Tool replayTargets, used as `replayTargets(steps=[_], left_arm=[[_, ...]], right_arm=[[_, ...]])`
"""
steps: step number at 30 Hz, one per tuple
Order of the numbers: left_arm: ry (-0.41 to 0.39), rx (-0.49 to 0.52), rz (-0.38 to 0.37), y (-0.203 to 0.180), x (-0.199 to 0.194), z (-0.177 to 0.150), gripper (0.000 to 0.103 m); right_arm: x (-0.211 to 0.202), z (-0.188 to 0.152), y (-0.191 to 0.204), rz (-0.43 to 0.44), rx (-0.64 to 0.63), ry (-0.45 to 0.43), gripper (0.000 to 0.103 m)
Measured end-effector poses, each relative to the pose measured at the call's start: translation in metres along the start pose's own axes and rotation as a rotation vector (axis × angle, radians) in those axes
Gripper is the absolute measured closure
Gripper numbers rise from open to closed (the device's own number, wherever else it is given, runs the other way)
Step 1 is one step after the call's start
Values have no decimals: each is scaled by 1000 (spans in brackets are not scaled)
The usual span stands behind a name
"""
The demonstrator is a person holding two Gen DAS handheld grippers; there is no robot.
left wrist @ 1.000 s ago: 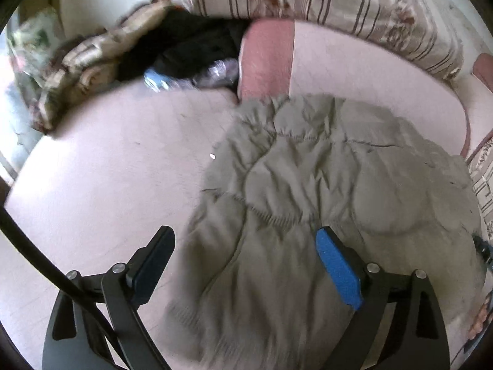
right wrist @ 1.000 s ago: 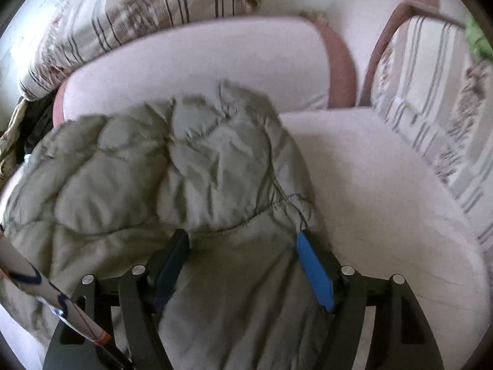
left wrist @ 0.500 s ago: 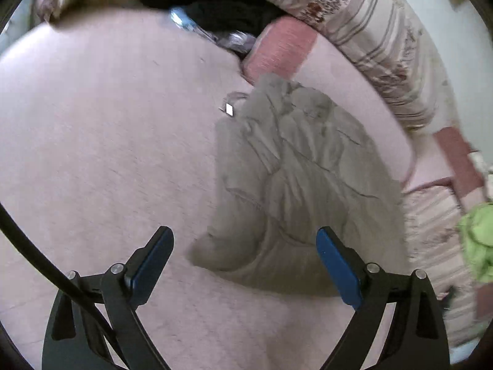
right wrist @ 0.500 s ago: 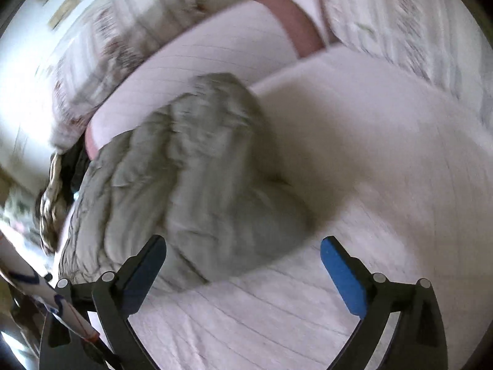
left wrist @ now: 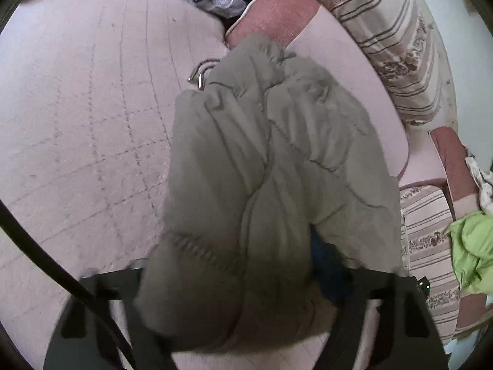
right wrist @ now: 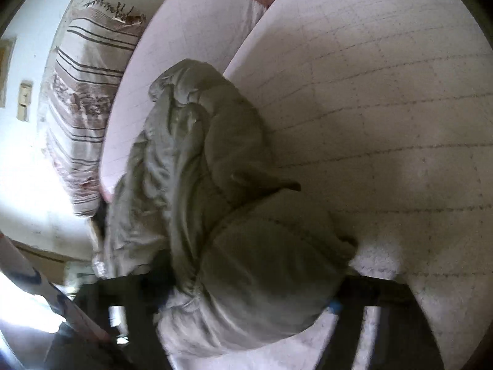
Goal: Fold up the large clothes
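The padded olive jacket lies in a rumpled, partly doubled heap on the pale pink sofa seat, its far end bunched against the seat's back cushion. Its long axis runs straight away from both grippers, from the near hem between the fingers up toward the cushion. The left gripper has the near edge bulging between its fingers, one blue pad just showing behind the cloth; it looks to be closing on the fabric, but blur and the cloth hide the tips, so I cannot tell for certain. The right gripper is the same: jacket heaped between its fingers, grip not readable. Both sit equally near that hem. A striped cushion stands behind, and a green garment lies off to the right.
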State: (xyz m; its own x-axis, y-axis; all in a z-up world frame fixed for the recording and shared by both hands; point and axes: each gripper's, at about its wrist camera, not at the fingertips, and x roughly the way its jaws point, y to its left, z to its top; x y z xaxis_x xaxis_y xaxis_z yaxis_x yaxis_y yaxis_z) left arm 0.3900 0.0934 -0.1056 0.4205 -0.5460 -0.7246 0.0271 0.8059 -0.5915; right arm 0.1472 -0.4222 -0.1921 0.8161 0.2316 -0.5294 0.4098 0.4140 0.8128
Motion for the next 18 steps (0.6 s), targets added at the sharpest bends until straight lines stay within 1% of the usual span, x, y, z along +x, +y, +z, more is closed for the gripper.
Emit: replayTargets(steps=[1,2,3,4,5,7,8,9,10,12,14,15,16,17,18], left_arm=[[1,12,6,-4,-7,-3,45],[2,27,16,-9,-14,-8,46],[1,41,31,-12,-19,-11,46],[1,53,46,-13,-21,-14,44],[1,64,70,-15,-20,-16,40],[-6,64,121,-14,-16,-13,32],[-11,55,135,-13,-16,-12,30],[-18,46,145,-16,-17,-11,30],[-27,46,155,-19,-21,-12,30],[-66,84,189,-29,-34,-16,30],[-111,126,243,-36,-52,-22,30],[-152,158,284,-41,-64,-26,30],[-184,183,316,-43,-75,-30,30],[-223,210,365,-47,-87,-36,29],[-253,224,403,-47,-97,-40,29]], right_arm=[[-6,-2,1,9,-14,4,46],[-11,-3,3,8,-30,3,50],[-17,-7,6,-1,-57,-4,51],[-24,-11,10,-14,-85,-12,51],[-27,-14,11,-22,-98,-16,51],[-25,-15,9,-45,-121,-17,42],[-21,-13,6,-59,-119,-15,30],[-20,-12,2,-74,-112,-16,21],[-20,-10,0,-103,-107,-28,19],[-29,-11,6,-138,-125,-59,19],[-43,-13,13,-168,-139,-95,18],[-50,-13,15,-184,-144,-115,18],[-62,-16,19,-212,-158,-159,18],[-74,-19,26,-243,-193,-216,15],[-83,-21,33,-268,-221,-254,13]])
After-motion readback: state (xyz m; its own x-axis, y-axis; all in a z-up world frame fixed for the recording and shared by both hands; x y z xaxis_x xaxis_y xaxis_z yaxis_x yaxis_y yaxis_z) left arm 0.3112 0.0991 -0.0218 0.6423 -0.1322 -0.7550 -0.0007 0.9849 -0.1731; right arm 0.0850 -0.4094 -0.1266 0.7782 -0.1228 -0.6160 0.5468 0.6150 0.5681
